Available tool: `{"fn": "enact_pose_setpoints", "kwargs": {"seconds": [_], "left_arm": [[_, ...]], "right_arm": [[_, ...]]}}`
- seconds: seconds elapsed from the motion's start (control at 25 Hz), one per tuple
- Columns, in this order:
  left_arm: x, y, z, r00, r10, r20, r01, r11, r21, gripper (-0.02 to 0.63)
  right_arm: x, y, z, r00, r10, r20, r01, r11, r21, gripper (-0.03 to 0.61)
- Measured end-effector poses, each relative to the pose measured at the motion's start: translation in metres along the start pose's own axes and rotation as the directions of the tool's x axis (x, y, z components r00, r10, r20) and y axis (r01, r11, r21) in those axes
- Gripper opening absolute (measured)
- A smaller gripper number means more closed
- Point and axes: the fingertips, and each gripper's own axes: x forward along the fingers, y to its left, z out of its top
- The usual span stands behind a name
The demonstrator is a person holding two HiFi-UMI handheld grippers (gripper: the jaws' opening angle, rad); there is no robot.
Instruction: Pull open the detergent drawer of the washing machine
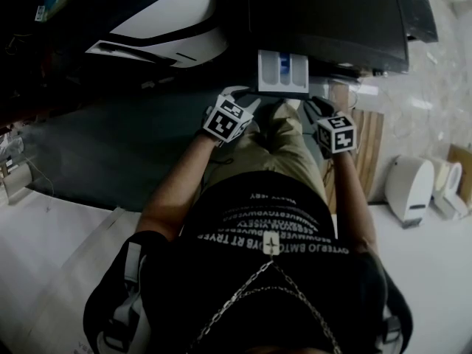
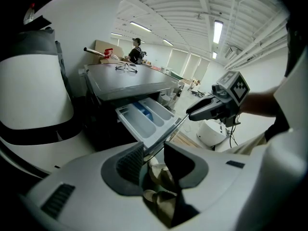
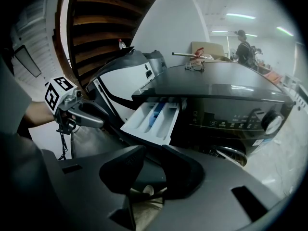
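Observation:
The dark washing machine [image 1: 324, 13] has its white detergent drawer [image 1: 282, 72] pulled well out, compartments showing. My left gripper [image 1: 243, 98] reaches the drawer's front left corner. In the left gripper view the drawer [image 2: 144, 117] runs its front lip down into the narrow gap of that gripper [image 2: 153, 146], whose jaws close on it. My right gripper [image 1: 313, 108] hangs just right of the drawer, apart from it. In its own view the right gripper [image 3: 152, 148] stands slightly open and empty, below the drawer [image 3: 156, 119].
A white-and-black appliance [image 1: 155, 21] stands left of the machine. Glasses [image 3: 194, 67] lie on the machine's lid. A wooden pallet [image 1: 366, 142] and a white bin [image 1: 409, 186] sit at the right. My khaki-trousered knee [image 1: 276, 135] is under both grippers. A person [image 2: 137, 49] stands far behind.

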Motion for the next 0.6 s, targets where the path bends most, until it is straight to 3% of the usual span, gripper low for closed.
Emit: {"fn": "enact_pose_setpoints", "kwargs": {"seconds": [0.6], "left_arm": [[-0.0021,-0.0095,-0.0089,0.999,-0.026,-0.024,0.027,0.999,0.026,0.114]], "right_arm": [[-0.0042,0.003,-0.0104,1.0,-0.01,-0.006,0.01,1.0,0.012,0.094]]}}
